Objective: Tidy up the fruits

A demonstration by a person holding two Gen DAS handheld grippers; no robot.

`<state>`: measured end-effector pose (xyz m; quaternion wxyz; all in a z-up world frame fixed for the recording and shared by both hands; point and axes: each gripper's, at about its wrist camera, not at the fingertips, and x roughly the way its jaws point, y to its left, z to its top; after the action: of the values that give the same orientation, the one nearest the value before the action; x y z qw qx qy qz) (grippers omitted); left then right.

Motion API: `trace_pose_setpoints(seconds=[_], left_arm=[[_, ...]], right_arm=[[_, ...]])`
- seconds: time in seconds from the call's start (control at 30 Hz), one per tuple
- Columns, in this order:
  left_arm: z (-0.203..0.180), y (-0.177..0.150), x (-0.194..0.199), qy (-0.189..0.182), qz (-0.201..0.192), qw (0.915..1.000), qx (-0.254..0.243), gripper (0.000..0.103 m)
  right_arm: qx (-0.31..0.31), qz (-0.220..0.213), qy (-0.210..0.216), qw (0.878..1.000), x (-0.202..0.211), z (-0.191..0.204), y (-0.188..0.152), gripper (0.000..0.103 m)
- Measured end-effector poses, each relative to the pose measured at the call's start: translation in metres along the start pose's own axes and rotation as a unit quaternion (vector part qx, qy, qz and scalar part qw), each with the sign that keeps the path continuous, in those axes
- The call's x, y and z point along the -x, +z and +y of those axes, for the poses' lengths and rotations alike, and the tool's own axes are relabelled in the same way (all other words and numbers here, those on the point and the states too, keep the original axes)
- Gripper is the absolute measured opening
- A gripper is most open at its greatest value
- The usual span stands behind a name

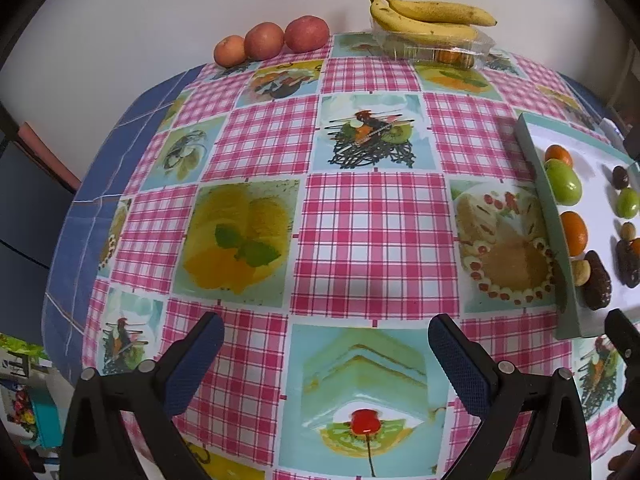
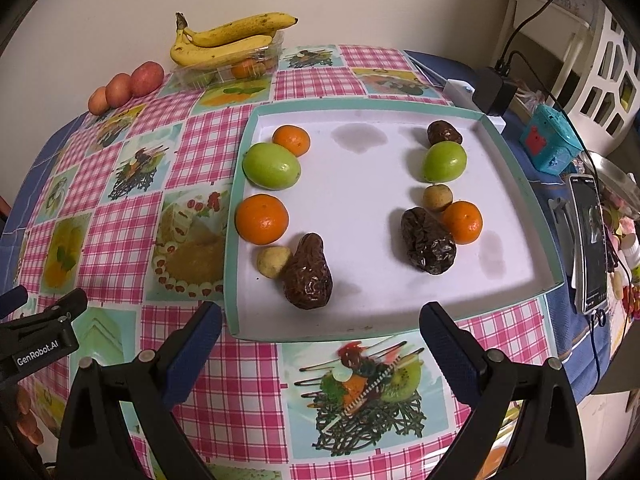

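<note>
Teal tray (image 1: pixel 538 184) cut off in left view | left tool (image 1: pixel 326 354) released | right tool (image 2: pixel 320 344) released, empty

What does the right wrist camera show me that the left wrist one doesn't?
Only the right wrist view shows the phone, the black charger, the blue toy box and the whole tray floor, including the date at its far right.

Only the left wrist view shows the bare stretch of tablecloth left of the tray, under the open left gripper.

Both show the tray, the bananas on the clear box, and three reddish fruits by the wall. The right gripper is open too.
</note>
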<state>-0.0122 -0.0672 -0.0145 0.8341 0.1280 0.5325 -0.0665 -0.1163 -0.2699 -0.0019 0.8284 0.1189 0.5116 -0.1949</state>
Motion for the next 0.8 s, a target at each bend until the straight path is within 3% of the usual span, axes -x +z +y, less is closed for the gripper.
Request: trace_pose_setpoints(seconds=[0.8], left_arm=[[0.0076, 0.0007, -0.0041, -0.010, 0.010, 0.9994, 0.032, 0.103]], right_arm=[[0.005, 0.006, 0.001, 1.000, -0.0016, 0.0009, 0.0004, 0.099]])
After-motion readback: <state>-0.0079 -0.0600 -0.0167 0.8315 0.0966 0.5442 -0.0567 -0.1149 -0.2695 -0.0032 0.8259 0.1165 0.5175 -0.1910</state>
